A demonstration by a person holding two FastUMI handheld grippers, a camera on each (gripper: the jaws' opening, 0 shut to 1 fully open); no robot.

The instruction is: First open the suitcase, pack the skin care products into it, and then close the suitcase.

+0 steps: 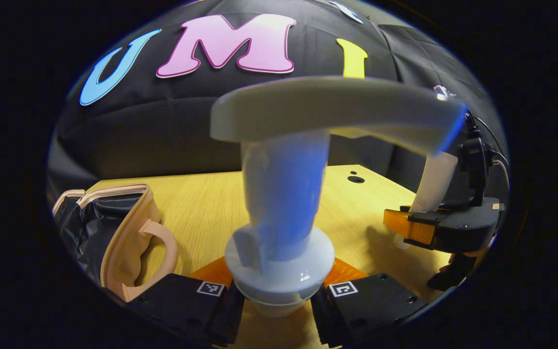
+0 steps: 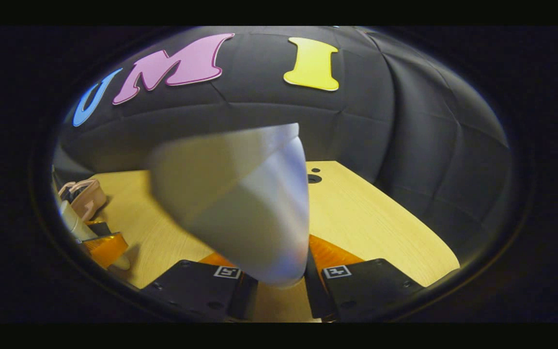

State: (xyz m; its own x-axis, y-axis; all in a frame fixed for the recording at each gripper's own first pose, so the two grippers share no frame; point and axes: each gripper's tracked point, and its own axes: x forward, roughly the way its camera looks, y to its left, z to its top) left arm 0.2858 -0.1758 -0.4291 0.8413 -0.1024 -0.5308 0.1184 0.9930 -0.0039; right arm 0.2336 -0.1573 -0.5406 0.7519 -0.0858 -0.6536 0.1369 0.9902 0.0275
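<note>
With both tongs closed on products, our left tongs (image 1: 279, 295), gripping a pump bottle (image 1: 284, 203), sit nearer the open suitcase (image 1: 114, 232) than our right tongs (image 2: 281, 281), gripping a tube (image 2: 250, 213).

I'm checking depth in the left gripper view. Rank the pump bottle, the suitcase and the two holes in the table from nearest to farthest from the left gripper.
1. Pump bottle, between the left gripper fingers.
2. Suitcase, open, to the left.
3. Table holes, far edge, right of centre.
</note>
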